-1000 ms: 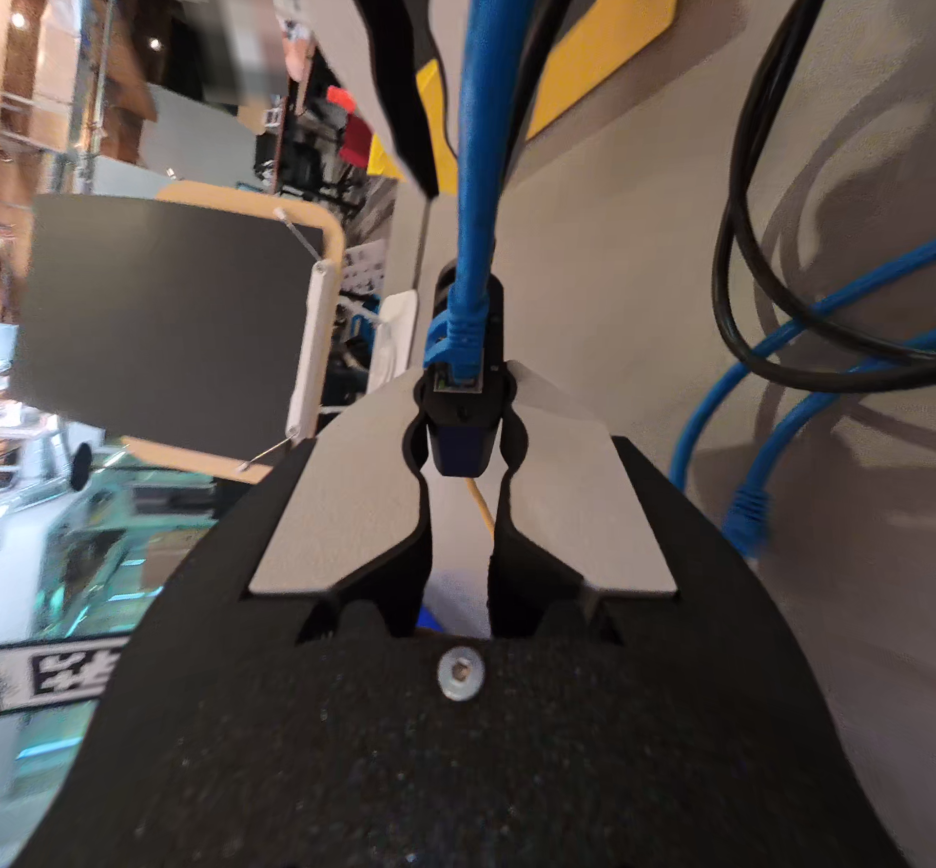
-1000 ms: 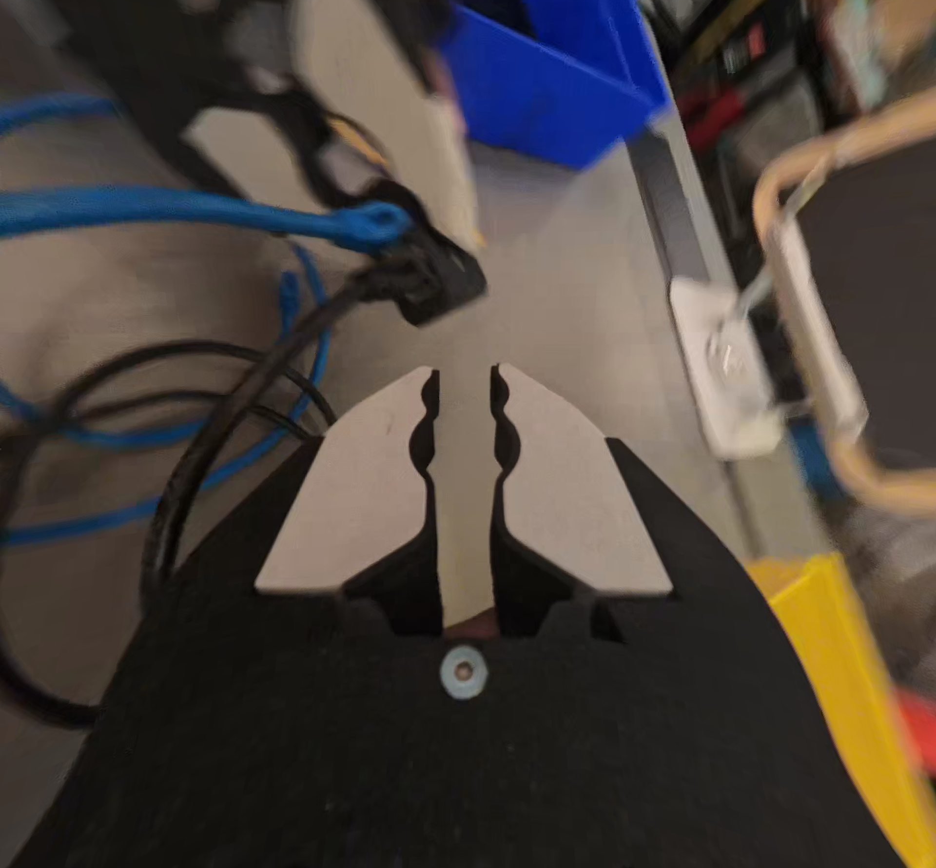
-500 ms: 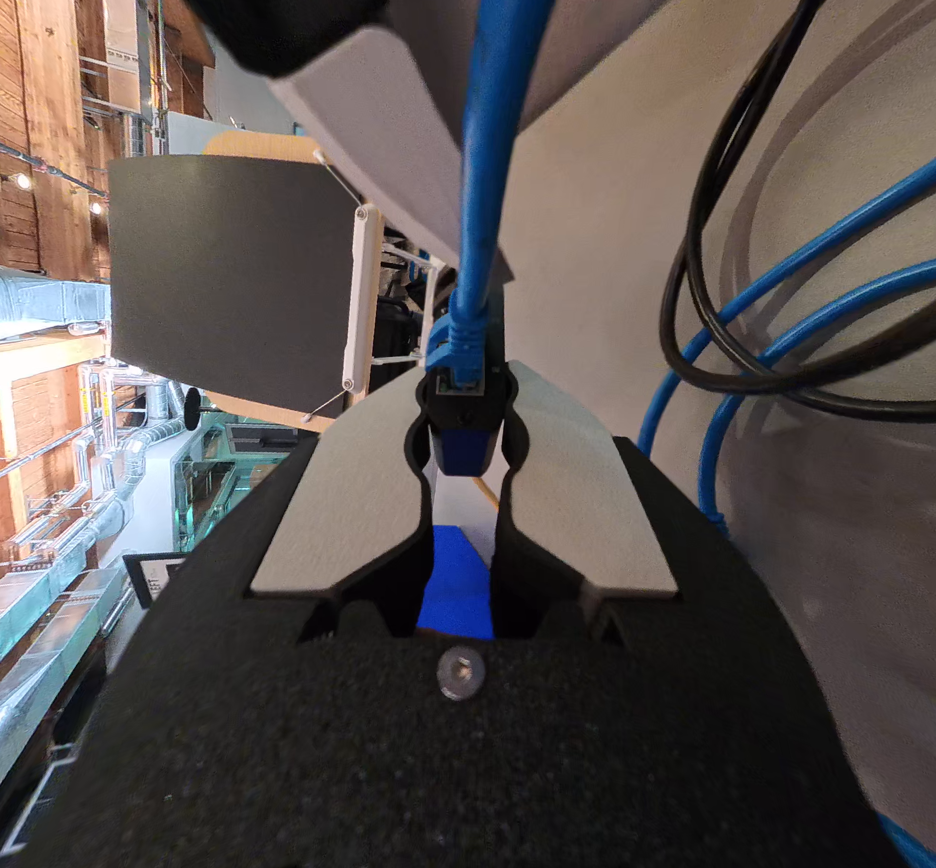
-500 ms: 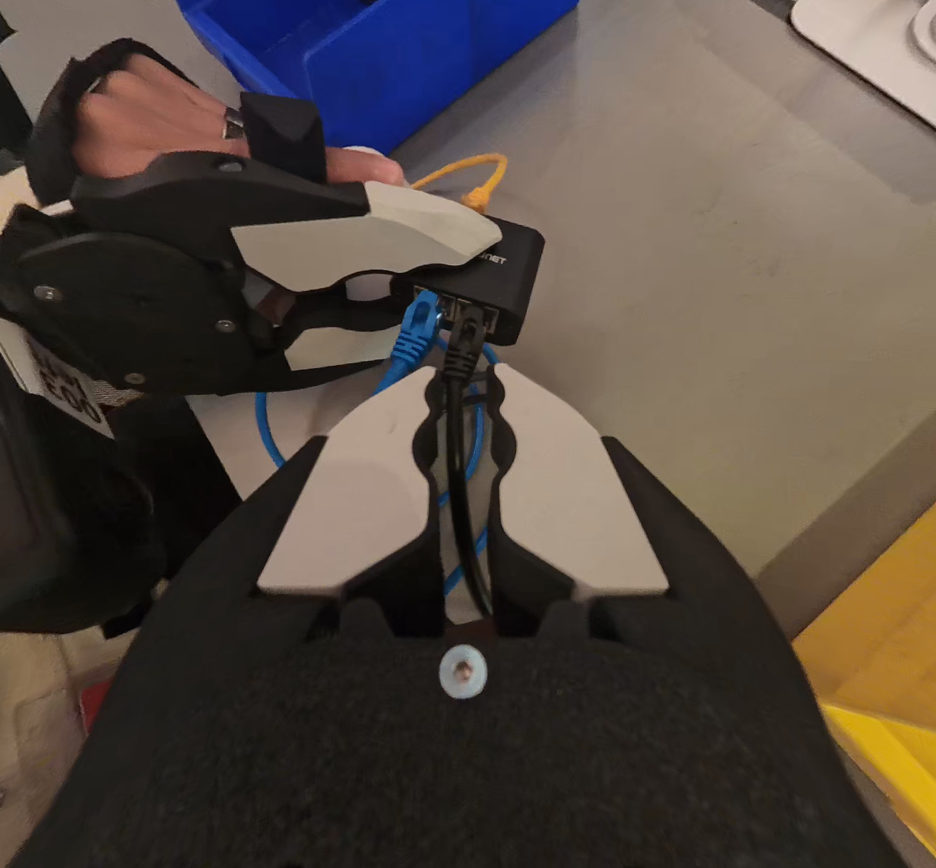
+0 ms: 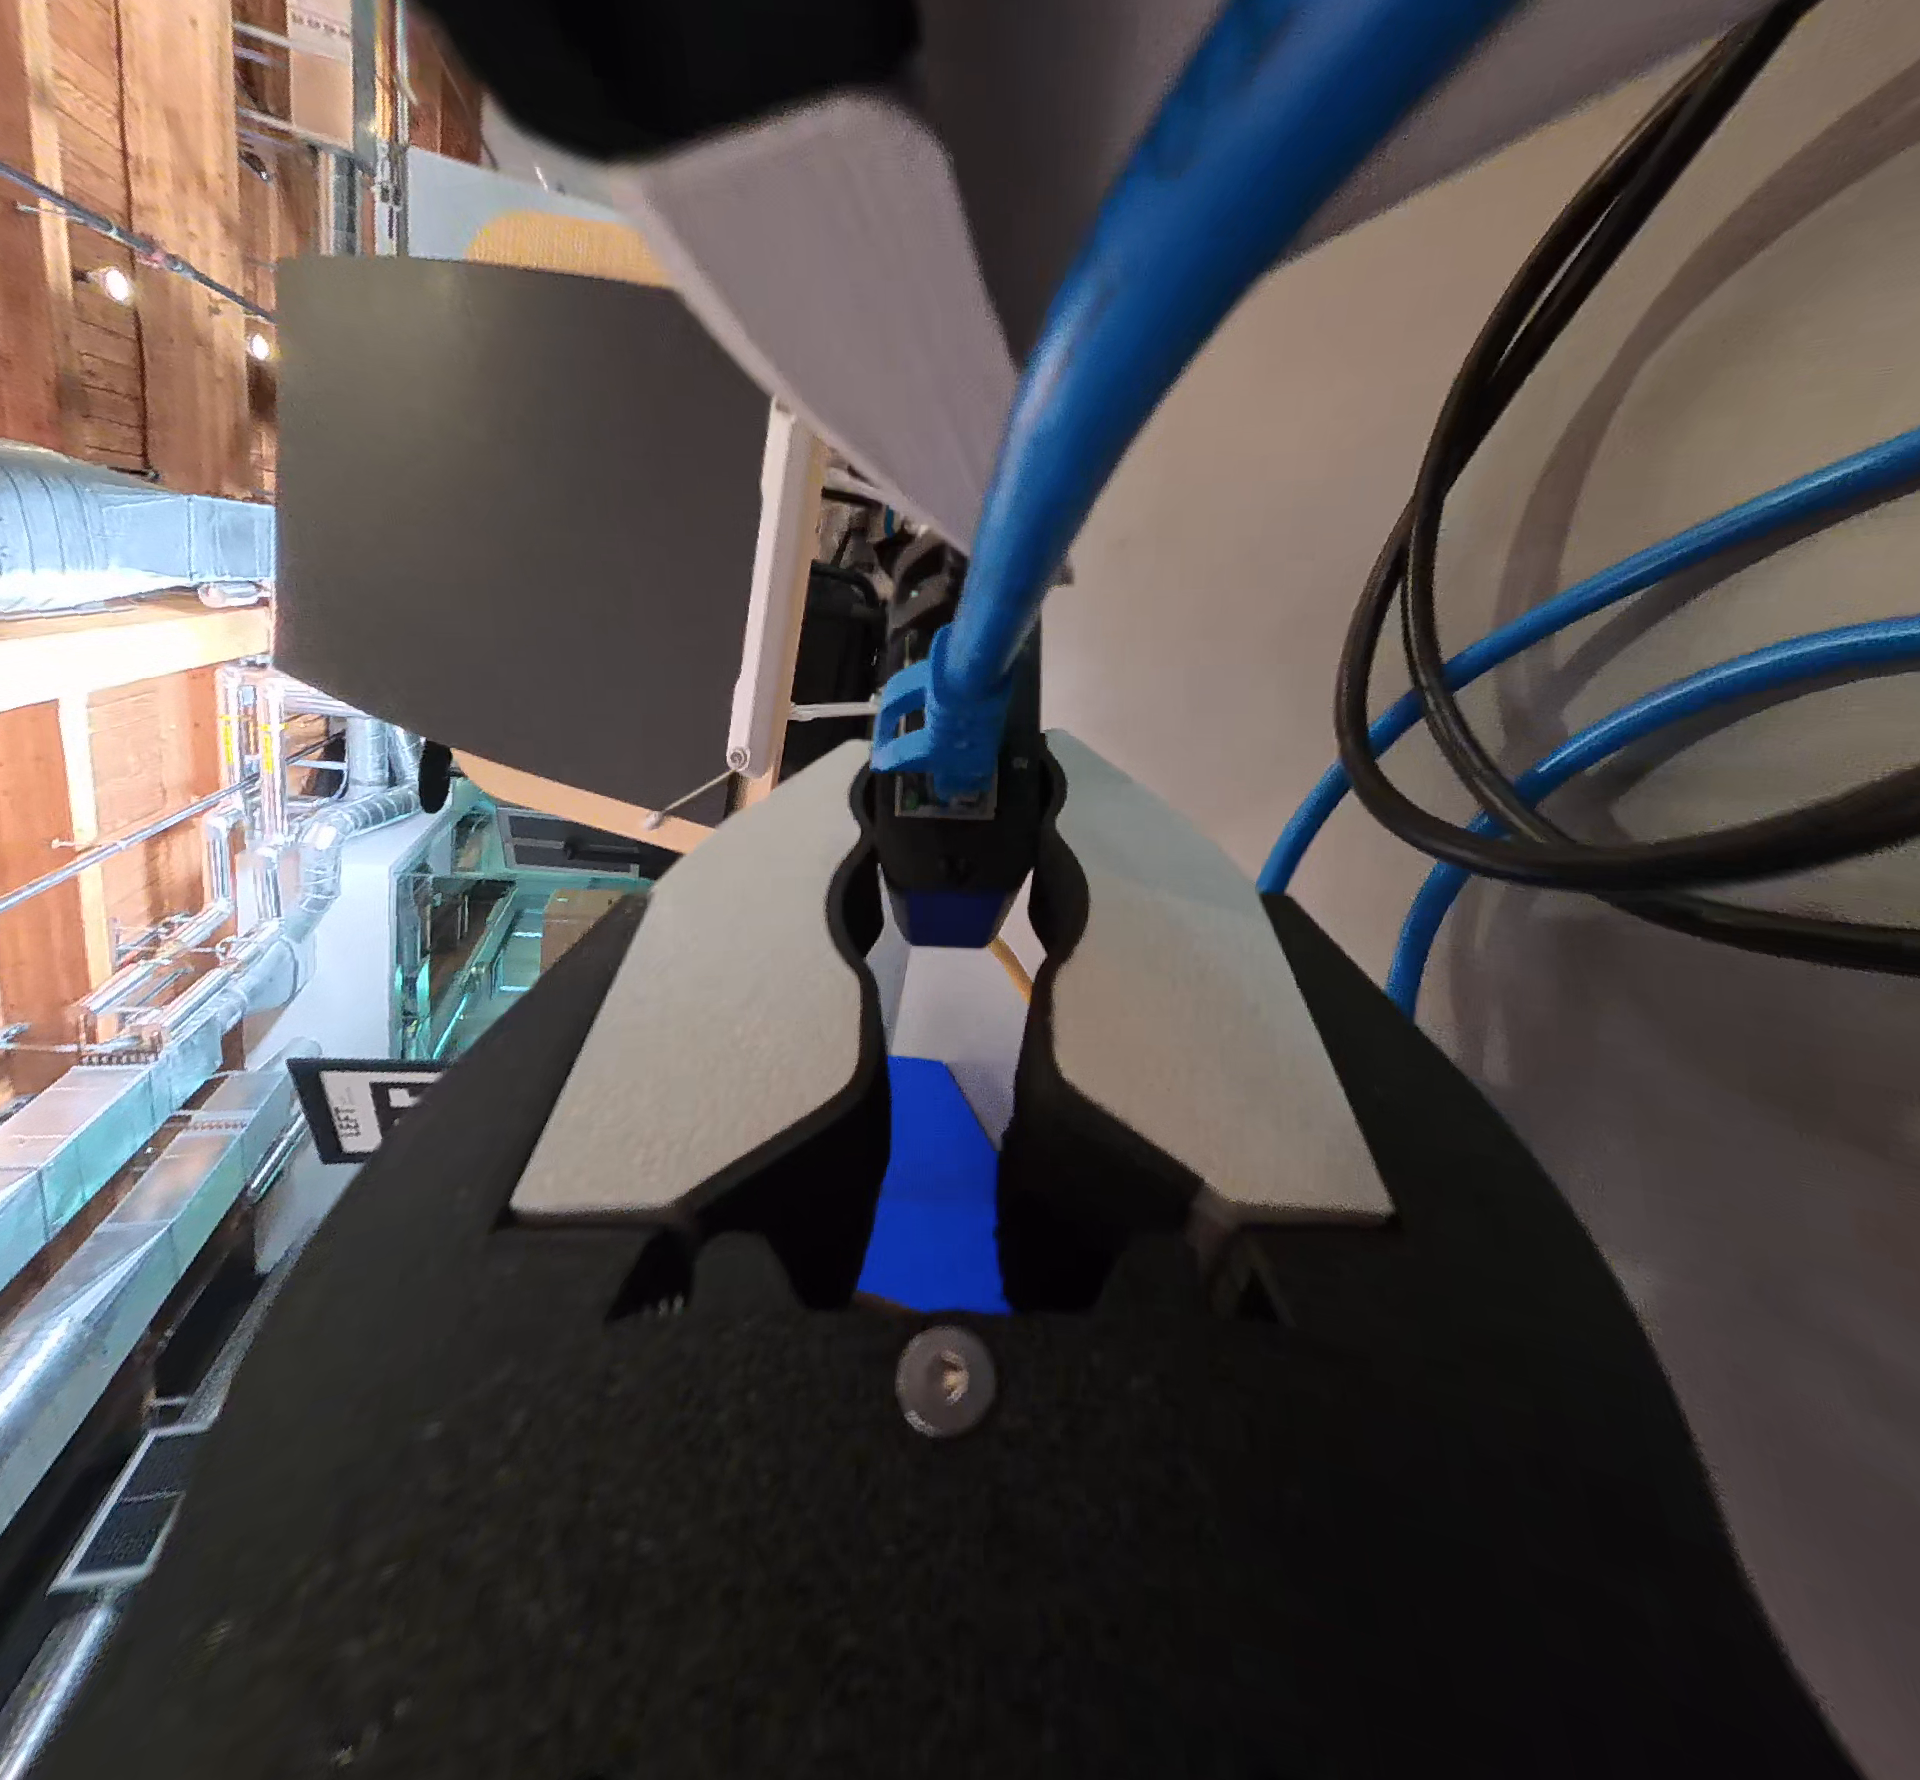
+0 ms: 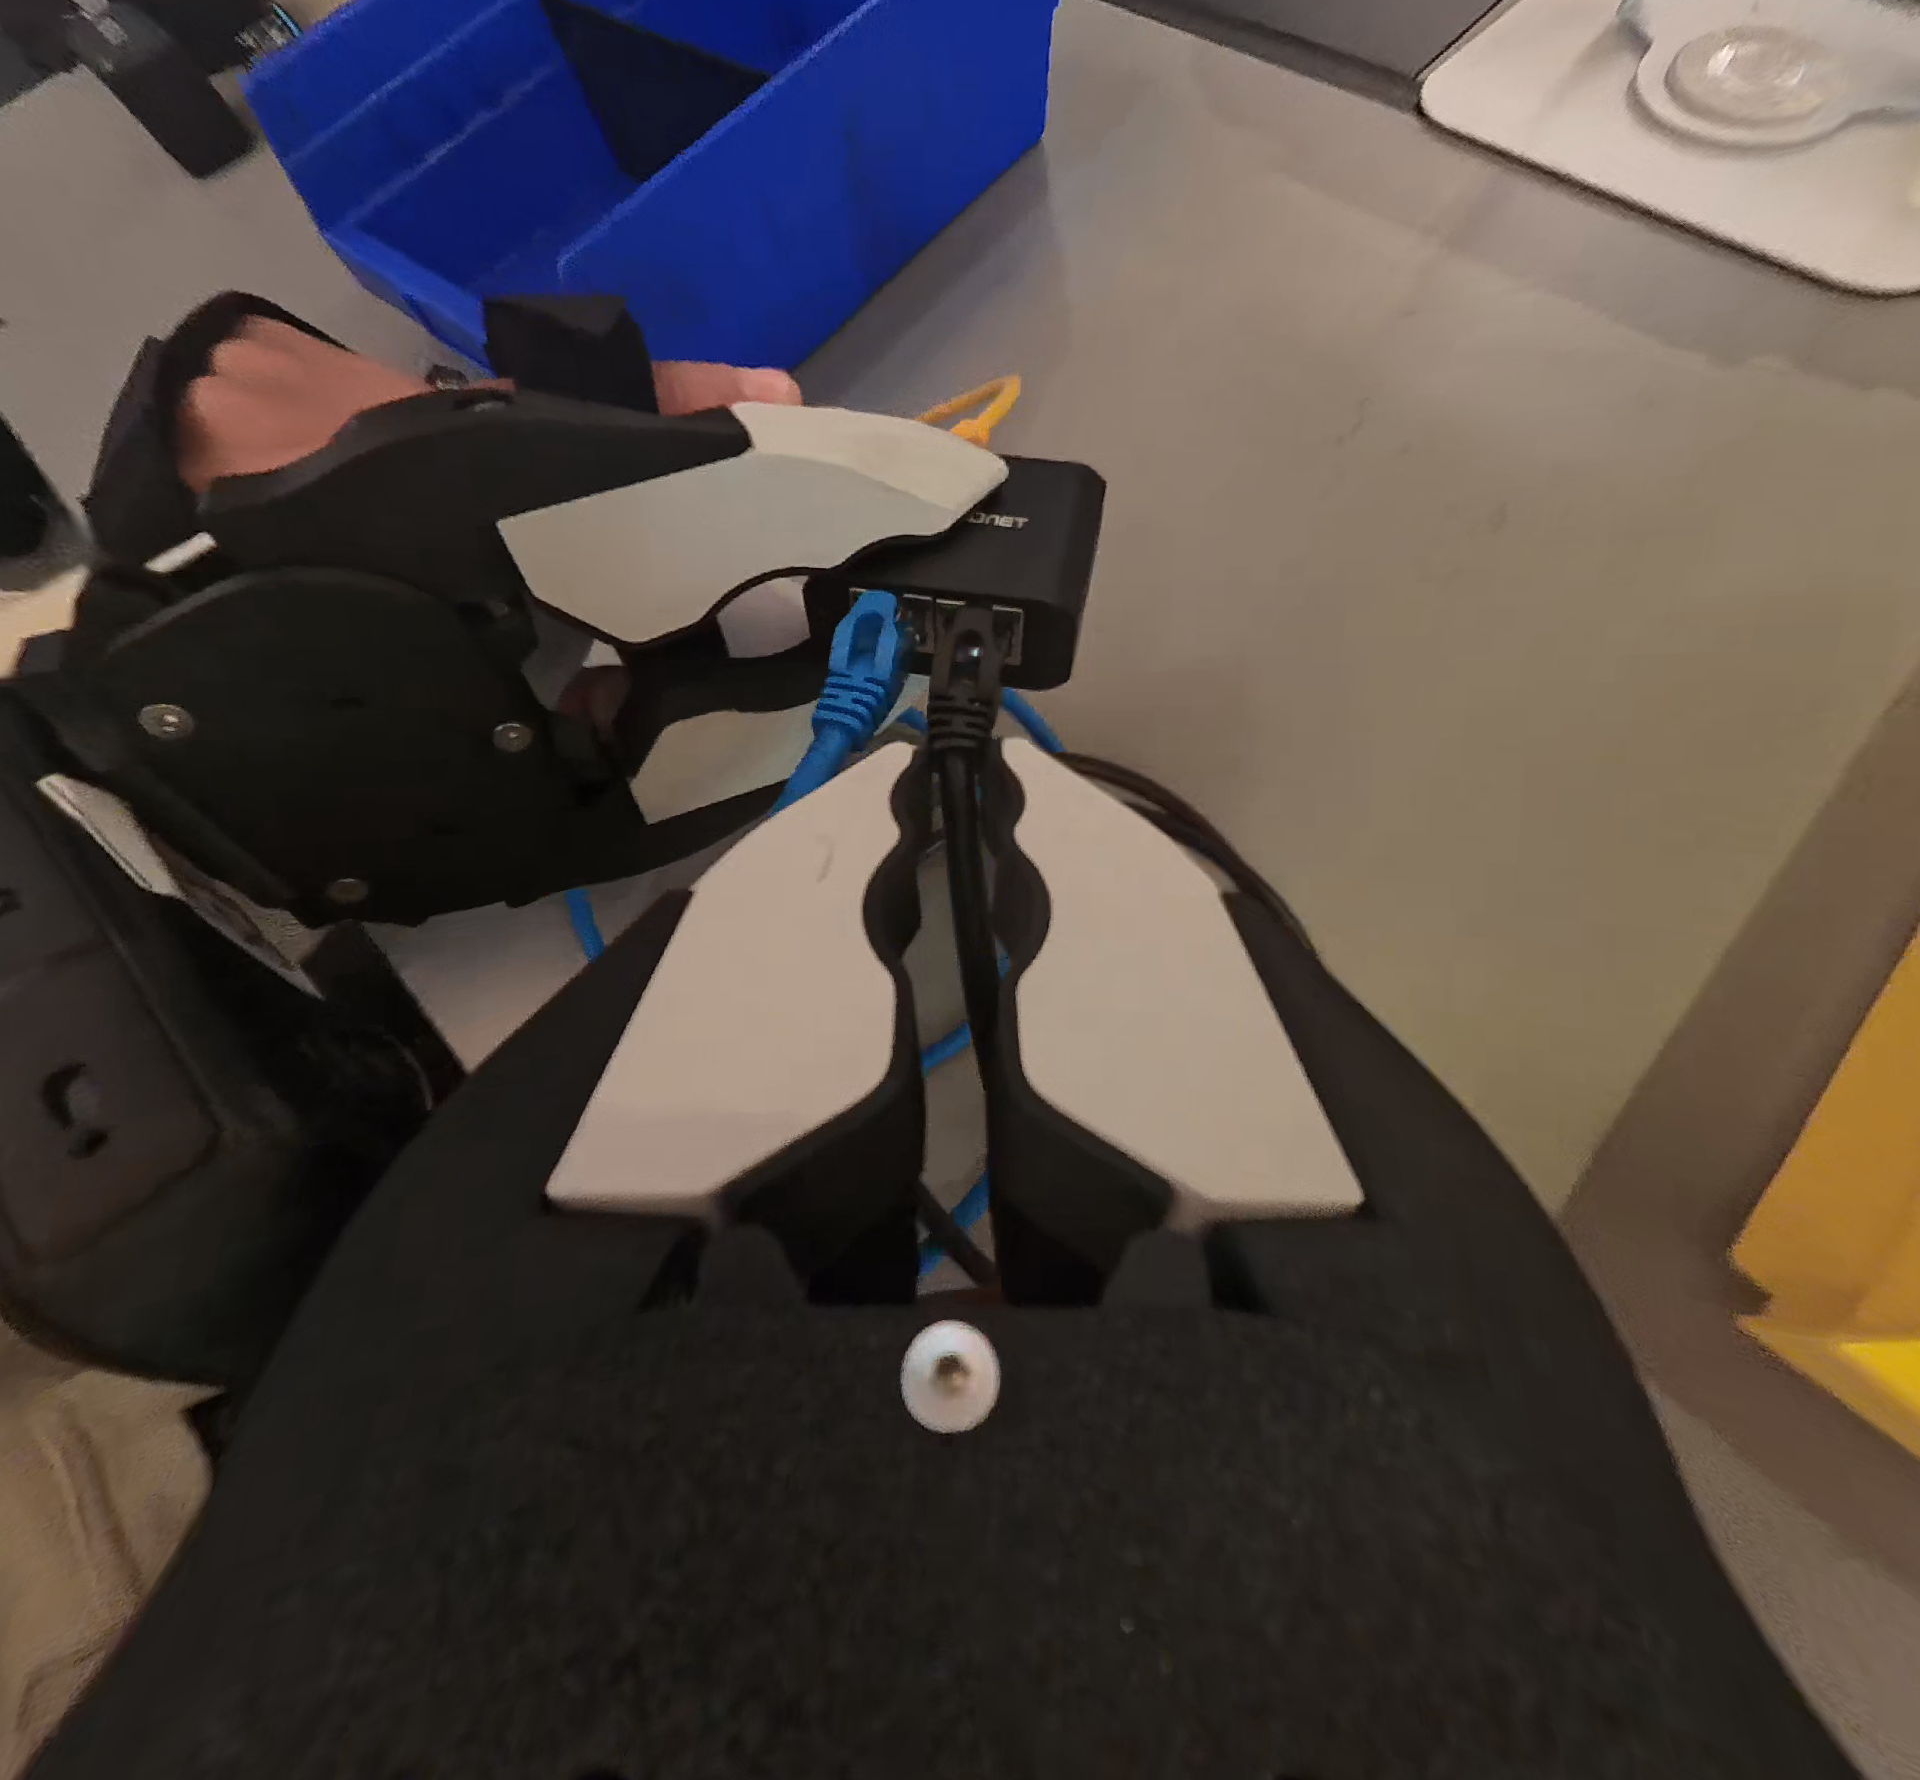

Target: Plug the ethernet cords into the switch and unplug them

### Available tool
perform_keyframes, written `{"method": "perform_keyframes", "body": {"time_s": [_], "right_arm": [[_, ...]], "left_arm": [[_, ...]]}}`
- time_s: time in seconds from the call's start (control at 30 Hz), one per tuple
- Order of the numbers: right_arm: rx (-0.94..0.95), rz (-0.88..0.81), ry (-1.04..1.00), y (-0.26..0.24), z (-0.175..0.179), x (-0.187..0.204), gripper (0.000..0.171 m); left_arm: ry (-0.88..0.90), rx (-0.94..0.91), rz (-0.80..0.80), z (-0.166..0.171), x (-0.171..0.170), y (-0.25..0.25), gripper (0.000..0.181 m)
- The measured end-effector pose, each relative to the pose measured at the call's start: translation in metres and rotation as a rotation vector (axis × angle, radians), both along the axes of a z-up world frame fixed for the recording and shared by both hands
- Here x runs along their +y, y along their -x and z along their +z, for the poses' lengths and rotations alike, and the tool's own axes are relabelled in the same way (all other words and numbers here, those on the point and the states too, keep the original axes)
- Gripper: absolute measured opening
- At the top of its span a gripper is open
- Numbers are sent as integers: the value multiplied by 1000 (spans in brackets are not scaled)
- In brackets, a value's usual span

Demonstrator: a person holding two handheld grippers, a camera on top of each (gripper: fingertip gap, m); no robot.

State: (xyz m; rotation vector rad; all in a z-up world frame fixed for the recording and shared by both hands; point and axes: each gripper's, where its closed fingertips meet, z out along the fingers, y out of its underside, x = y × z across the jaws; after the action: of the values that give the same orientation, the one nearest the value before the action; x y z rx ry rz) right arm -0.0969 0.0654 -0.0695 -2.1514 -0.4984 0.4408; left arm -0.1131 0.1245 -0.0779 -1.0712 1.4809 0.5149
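Note:
The small black switch is held above the grey table by my left gripper, which is shut on its left end. A blue ethernet plug and a black ethernet plug sit in its front ports. My right gripper is just in front of the black plug. Its jaws stand narrowly apart, with the black cord running loosely between them. In the left wrist view my left gripper clamps the switch, with the blue plug in it.
A blue bin stands behind the switch, with an orange cable end beside it. A white stand base is at the back right and a yellow bin at the right edge. Loose blue and black cord loops lie on the table.
My right gripper swung round to face the switch and moved in, so the black cord now lies between its fingers. My left gripper kept its hold on the switch.

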Motion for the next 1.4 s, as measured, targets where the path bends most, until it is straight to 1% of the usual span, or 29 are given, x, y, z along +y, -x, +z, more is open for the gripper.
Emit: {"method": "perform_keyframes", "body": {"time_s": [0.1, 0.17, 0.2, 0.23, 0.27, 0.33, 0.43, 0.5, 0.67, 0.97, 1.07, 1.13, 1.2, 1.27, 1.3, 1.4], "right_arm": [[110, 30, 42, 0, -5, -5, 10], [216, 109, 111, 4, -3, -13, 6], [296, 137, 154, 3, 1, -16, 16], [383, 146, 209, 0, 4, -15, 32], [482, 155, 270, -1, 8, -14, 35], [645, 184, 379, 2, 10, -8, 33], [831, 262, 559, 14, 8, -9, 36], [937, 280, 594, 16, 13, -7, 26], [998, 287, 590, 17, 17, -7, 14], [1096, 277, 626, 19, 15, -3, 14], [1069, 271, 613, 21, 12, -4, 14], [1017, 277, 583, 23, 10, -5, 13], [977, 279, 568, 23, 7, -6, 13], [982, 287, 557, 22, 7, -7, 13], [948, 290, 545, 21, 5, -8, 13], [973, 298, 556, 19, 2, -7, 13]], "left_arm": [[-8, 37, -57, -4, -5, -2, 25], [-139, 40, -65, 7, 0, 4, 24], [-198, 27, -61, 13, 3, 9, 24], [-237, 16, -87, 18, 0, 10, 24], [-288, 2, -114, 23, -4, 10, 24], [-365, -15, -128, 30, -12, 7, 24], [-379, -7, -131, 29, -17, 1, 24], [-380, 0, -130, 29, -18, 0, 24], [-373, 5, -118, 28, -16, 2, 24], [-369, 8, -114, 26, -15, 3, 24], [-374, 9, -103, 25, -15, 5, 24], [-369, -11, -109, 24, -16, 6, 23], [-402, -2, -101, 24, -18, 7, 23], [-424, -12, -94, 27, -19, 6, 24], [-434, -8, -94, 26, -19, 6, 24], [-436, -13, -74, 25, -20, 5, 25]]}}
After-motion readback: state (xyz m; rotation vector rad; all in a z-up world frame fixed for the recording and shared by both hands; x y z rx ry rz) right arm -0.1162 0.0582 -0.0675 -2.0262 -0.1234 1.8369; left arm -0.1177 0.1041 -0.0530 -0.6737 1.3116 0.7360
